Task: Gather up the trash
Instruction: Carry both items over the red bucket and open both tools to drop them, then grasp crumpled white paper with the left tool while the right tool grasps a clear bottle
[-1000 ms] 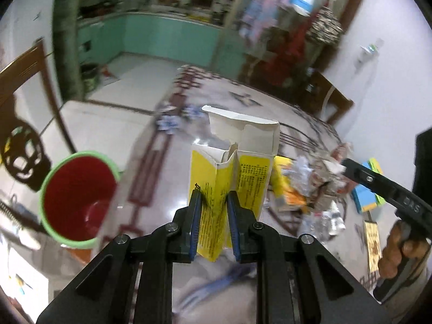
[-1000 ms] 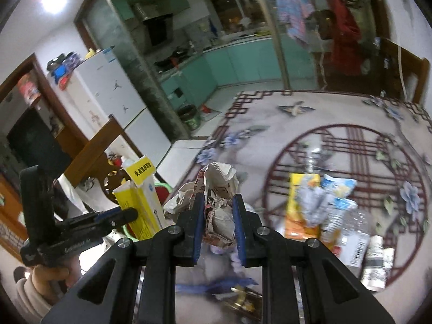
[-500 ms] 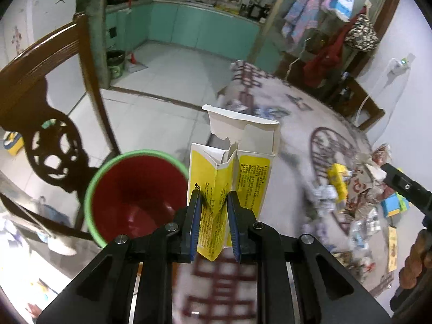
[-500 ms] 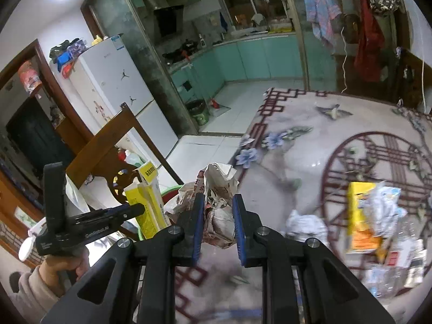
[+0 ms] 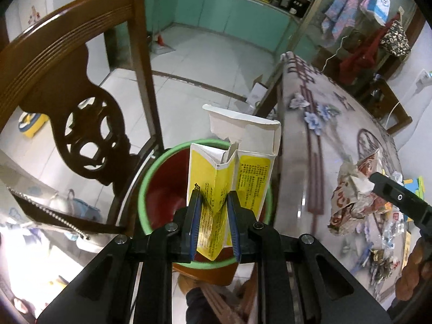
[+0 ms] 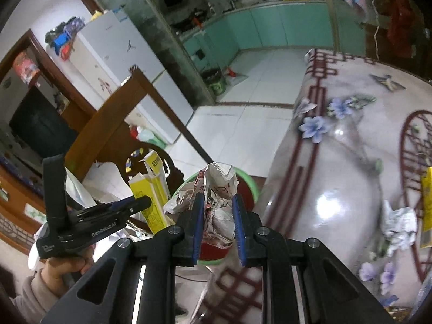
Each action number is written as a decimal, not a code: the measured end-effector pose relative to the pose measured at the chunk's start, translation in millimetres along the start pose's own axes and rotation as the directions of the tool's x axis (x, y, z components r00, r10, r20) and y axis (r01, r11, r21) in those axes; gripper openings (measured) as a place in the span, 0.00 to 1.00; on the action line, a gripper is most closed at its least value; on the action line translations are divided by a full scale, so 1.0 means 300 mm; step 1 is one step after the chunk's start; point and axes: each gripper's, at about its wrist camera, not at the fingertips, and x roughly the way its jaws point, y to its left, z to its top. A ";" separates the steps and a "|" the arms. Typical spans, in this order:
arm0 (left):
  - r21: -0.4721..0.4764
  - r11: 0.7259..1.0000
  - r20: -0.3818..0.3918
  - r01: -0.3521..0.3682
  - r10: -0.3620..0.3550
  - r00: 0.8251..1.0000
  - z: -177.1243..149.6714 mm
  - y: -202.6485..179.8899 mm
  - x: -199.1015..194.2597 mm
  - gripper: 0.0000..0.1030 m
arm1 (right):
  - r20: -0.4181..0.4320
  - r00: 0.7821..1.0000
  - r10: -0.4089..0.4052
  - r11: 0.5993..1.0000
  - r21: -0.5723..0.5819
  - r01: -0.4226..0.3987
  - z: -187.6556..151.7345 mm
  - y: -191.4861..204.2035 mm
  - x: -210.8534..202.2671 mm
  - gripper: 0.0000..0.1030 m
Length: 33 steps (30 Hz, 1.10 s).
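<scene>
left wrist view has the left gripper (image 5: pixel 213 225) clenched on the yellow carton (image 5: pixel 229 186) above the red bin (image 5: pixel 164 186), right gripper (image 6: pixel 217 225) pinching crumpled paper (image 6: pixel 218 189) near it, more litter (image 5: pixel 383 245) at three o'clock waiting.

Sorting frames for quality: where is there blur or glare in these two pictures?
Left wrist view: the box is sharp, the table edge is streaked, and the lower-left corner is blown out white. Right wrist view: glare on the table, smeared pattern near the bottom.
</scene>
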 end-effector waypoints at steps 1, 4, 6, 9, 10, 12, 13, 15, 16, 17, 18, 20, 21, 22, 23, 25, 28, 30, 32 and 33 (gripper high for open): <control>0.001 1.000 -0.003 -0.002 0.002 1.000 0.001 0.008 0.005 0.18 | -0.007 1.000 -0.002 1.000 -0.004 0.002 0.001 0.010 0.017 0.18; 0.005 1.000 -0.011 0.011 -0.011 1.000 0.009 0.031 0.018 0.18 | -0.020 1.000 -0.005 1.000 -0.011 0.005 0.005 0.039 0.060 0.19; 0.007 1.000 -0.003 0.021 -0.021 1.000 0.019 0.038 0.021 0.24 | -0.022 1.000 -0.007 1.000 -0.007 0.006 0.010 0.046 0.079 0.20; -0.004 1.000 0.032 0.005 -0.005 0.999 0.035 0.046 0.006 0.73 | -0.015 1.000 -0.018 1.000 -0.006 0.018 0.020 0.051 0.084 0.28; -0.012 1.000 0.059 0.002 -0.001 0.998 0.041 0.049 -0.008 0.74 | -0.004 0.999 -0.034 0.999 -0.010 0.034 0.024 0.054 0.081 0.36; -0.016 1.000 0.079 0.006 -0.005 0.997 0.051 0.054 -0.022 0.75 | 0.022 0.998 -0.054 0.998 -0.016 0.054 0.026 0.058 0.064 0.43; -0.017 1.000 0.081 0.007 -0.006 0.997 0.056 0.057 -0.023 0.75 | 0.031 0.998 -0.061 0.998 -0.019 0.062 0.025 0.062 0.051 0.44; -0.025 1.000 0.087 0.007 -0.004 0.996 0.063 0.061 -0.030 0.75 | 0.041 0.997 -0.072 0.997 -0.022 0.073 0.027 0.058 0.033 0.44; -0.026 1.000 0.092 0.009 -0.007 0.996 0.064 0.058 -0.036 0.75 | 0.046 0.996 -0.078 0.997 -0.021 0.079 0.026 0.056 0.021 0.44; -0.022 1.000 0.099 0.011 -0.009 0.995 0.064 0.051 -0.044 0.75 | 0.056 0.995 -0.087 0.996 -0.018 0.088 0.023 0.050 0.004 0.44; -0.014 1.000 0.104 0.011 -0.010 0.995 0.063 0.042 -0.050 0.75 | 0.063 0.994 -0.091 0.996 -0.015 0.092 0.018 0.048 -0.010 0.44; 0.022 1.000 0.116 0.009 -0.012 0.993 0.058 0.008 -0.065 0.75 | 0.073 0.992 -0.101 0.995 0.006 0.101 0.005 0.025 -0.047 0.44; 0.041 0.999 0.119 0.010 -0.015 0.993 0.056 -0.010 -0.070 0.75 | 0.076 0.992 -0.104 0.994 0.017 0.103 -0.005 0.014 -0.063 0.44; 0.062 0.998 0.120 0.013 -0.020 0.993 0.052 -0.031 -0.073 0.75 | 0.077 0.991 -0.112 0.993 0.033 0.110 -0.016 -0.004 -0.082 0.44; 0.089 0.996 0.119 0.020 -0.031 0.992 0.047 -0.062 -0.076 0.76 | 0.079 0.989 -0.121 0.992 0.048 0.118 -0.030 -0.023 -0.102 0.44; 0.124 0.992 0.114 0.034 -0.048 0.992 0.041 -0.109 -0.077 0.76 | 0.084 0.986 -0.143 0.988 0.072 0.137 -0.056 -0.058 -0.141 0.44; 0.186 0.980 0.105 0.072 -0.093 0.990 0.029 -0.206 -0.076 0.78 | 0.096 0.978 -0.185 0.978 0.119 0.173 -0.098 -0.130 -0.211 0.44; 0.221 0.971 0.095 0.093 -0.116 0.989 0.019 -0.269 -0.075 0.78 | 0.100 0.971 -0.217 0.968 0.152 0.201 -0.127 -0.187 -0.265 0.44; 0.259 0.959 0.086 0.114 -0.140 0.986 0.005 -0.337 -0.073 0.79 | 0.103 0.959 -0.265 0.952 0.185 0.243 -0.161 -0.264 -0.338 0.44; 0.276 0.953 0.082 0.124 -0.152 0.985 -0.005 -0.371 -0.073 0.79 | 0.106 0.953 -0.285 0.945 0.196 0.261 -0.176 -0.296 -0.369 0.44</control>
